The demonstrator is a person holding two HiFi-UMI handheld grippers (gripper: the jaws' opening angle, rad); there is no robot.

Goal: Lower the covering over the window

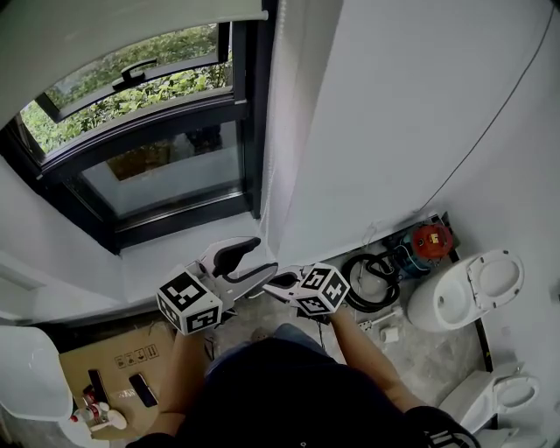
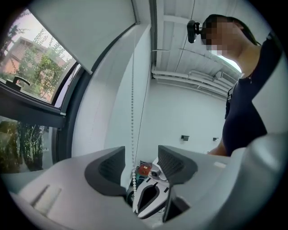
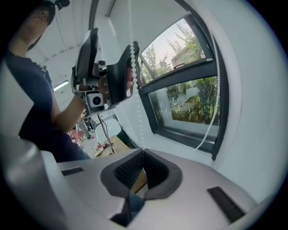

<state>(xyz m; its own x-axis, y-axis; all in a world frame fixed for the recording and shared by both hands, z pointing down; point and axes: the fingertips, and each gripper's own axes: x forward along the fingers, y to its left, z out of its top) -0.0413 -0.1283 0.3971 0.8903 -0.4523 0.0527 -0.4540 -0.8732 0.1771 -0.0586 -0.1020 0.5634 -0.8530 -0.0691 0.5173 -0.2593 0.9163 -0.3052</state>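
Blind [image 1: 122,22] sits right at the top of the window [image 1: 162,171]. Its bottom edge covers only a thin upper strip; the tilted sash [image 1: 131,74] and the fixed pane below it are fully bare. Call the lowering barely begun, with nearly the whole drop left.

Bead chain [image 2: 132,103] hangs down the white wall [image 1: 394,105], just beside the frame on its right side. It's a loop: in the right gripper view one strand runs down to your tongs and the other hangs free against the frame.

Right tongs [image 3: 143,152] are pressed together, pads meeting, and the near strand runs straight into their tips. I read that as a pinch on the chain.

Left tongs [image 2: 140,157] are spread wide, higher up the same strand. The beads pass through the gap, closer to the left-hand pad, and neither pad presses on them. So the chain is lined up there but not gripped.

My read: you're partway through a hand-over-hand pull, right hand anchoring and left hand set for the next bite. Left to do:
- close the left tongs on the beads
- pull down
- swap hands and repeat until the blind's edge reaches the sill

I can't tell from here whether this strand lowers or raises the blind.
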